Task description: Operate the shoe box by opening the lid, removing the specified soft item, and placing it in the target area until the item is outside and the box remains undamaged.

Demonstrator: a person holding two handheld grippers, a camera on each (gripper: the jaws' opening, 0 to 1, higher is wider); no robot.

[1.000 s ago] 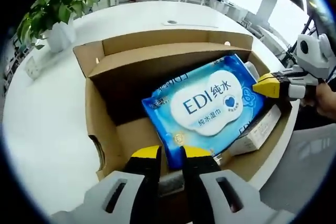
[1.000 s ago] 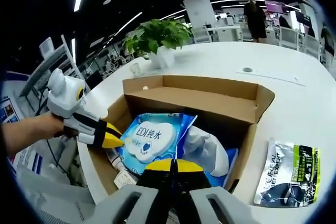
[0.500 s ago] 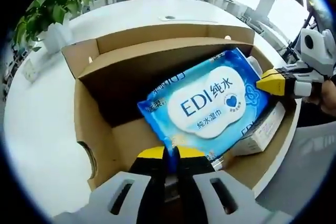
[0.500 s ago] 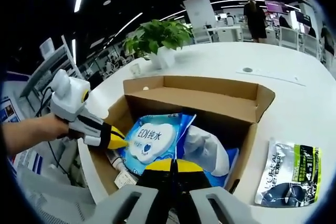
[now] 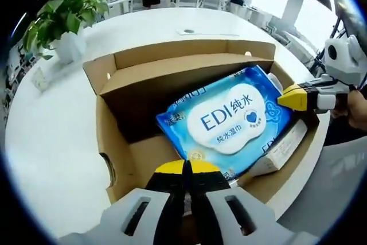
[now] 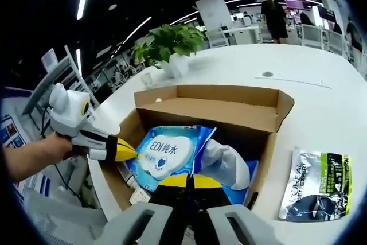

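The left gripper (image 5: 184,169) has its two yellow-tipped jaws pressed together. They pinch the near edge of the blue wipes pack (image 5: 223,120). In the right gripper view this same gripper (image 6: 125,152) comes in from the left side, held by a person's hand (image 6: 54,144), and its tip touches the side of the pack (image 6: 165,153).

The right gripper (image 6: 189,181) also has its jaws together. They sit at the edge of the pack, where the blue wrap folds up. It looks like they pinch it, but the jaws hide the spot, so I cannot be sure. In the left gripper view this gripper (image 5: 293,96) touches the far right corner of the pack.

The pack lies inside the open cardboard box (image 5: 106,142). It is tilted, with one end higher than the other. Its long side runs from the left gripper up and away toward the right gripper. So each gripper is at one end of the pack. The left one has the surer hold.

Under the pack there is a white soft bag (image 6: 226,162) and a small white carton (image 5: 281,144). The box flaps stand up and open. The box sits on a white table (image 5: 51,124).

Out on the table, just beside the box, lies a silver and green pouch (image 6: 315,190). A green plant (image 6: 169,41) stands farther off.

I think the next move is to lift the pack straight up, out of the box. The two grippers should rise together so the pack does not bump the box wall.
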